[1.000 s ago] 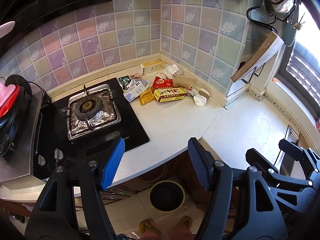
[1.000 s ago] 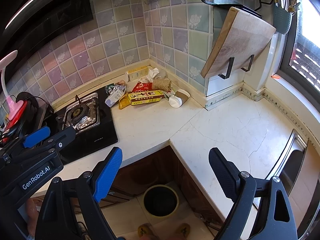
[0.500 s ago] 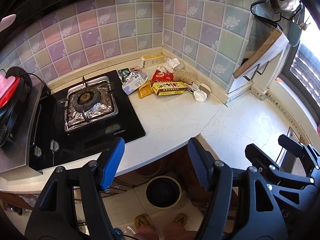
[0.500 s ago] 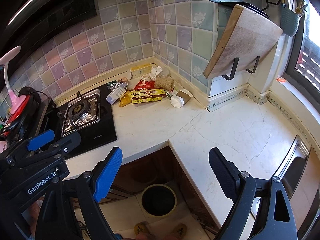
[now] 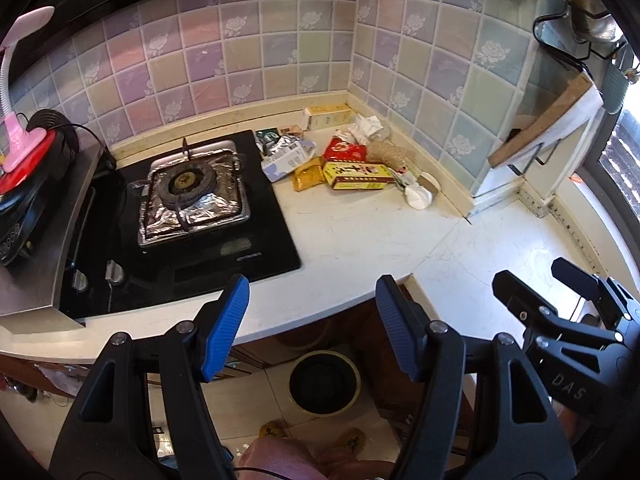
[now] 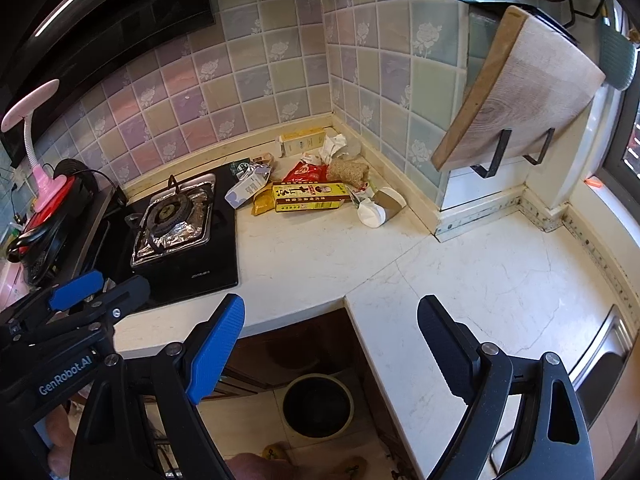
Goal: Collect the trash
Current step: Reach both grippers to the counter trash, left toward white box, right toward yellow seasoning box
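A heap of trash lies in the far corner of the white counter (image 5: 360, 232): a yellow-green box (image 5: 356, 176) (image 6: 308, 197), a milk carton (image 5: 286, 158) (image 6: 248, 188), a red packet (image 5: 345, 149), a tipped paper cup (image 5: 422, 194) (image 6: 380, 207), crumpled paper (image 5: 366, 126) and a cream box (image 5: 328, 116). A round bin (image 5: 325, 382) (image 6: 318, 405) stands on the floor below the counter edge. My left gripper (image 5: 312, 320) is open and empty, above the counter's front edge. My right gripper (image 6: 332, 344) is open and empty, above the bin.
A gas hob with a foil-lined burner (image 5: 192, 196) (image 6: 174, 216) sits left of the trash. A red cooker with a pink lamp (image 5: 24, 148) is at far left. A cutting board (image 6: 516, 88) hangs on the right wall. A sink edge (image 6: 604, 360) shows at right.
Both grippers have drawn back and up a little from the counter, so the view takes in more of the hob and floor. The jaws stay open; the trash has not moved.
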`<state>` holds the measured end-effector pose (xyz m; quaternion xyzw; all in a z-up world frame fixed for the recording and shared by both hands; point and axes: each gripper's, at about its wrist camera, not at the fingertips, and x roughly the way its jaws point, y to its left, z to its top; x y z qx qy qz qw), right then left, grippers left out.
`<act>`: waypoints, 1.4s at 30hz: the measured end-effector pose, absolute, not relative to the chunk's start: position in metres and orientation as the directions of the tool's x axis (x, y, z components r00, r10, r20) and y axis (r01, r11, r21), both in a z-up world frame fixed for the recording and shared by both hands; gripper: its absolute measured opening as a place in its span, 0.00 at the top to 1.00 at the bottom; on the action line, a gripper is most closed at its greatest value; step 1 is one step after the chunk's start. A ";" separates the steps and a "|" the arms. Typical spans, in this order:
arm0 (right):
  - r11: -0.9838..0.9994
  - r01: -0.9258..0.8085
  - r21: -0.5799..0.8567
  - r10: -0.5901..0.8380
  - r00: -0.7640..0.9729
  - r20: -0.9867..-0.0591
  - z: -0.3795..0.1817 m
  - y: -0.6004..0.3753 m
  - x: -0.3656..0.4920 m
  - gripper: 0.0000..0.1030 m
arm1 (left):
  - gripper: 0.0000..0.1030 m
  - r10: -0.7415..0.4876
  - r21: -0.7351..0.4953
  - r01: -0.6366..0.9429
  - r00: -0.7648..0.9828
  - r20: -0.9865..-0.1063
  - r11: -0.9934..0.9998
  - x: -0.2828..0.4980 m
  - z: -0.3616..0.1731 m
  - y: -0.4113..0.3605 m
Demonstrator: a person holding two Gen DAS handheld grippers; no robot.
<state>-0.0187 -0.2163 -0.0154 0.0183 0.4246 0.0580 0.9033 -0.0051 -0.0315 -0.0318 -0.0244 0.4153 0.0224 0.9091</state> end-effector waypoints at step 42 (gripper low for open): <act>0.774 0.594 0.219 0.099 0.228 -0.969 -0.201 -0.169 0.384 0.13 | 0.38 -0.225 -0.034 0.526 0.304 -0.926 0.850 0.422 -0.202 0.045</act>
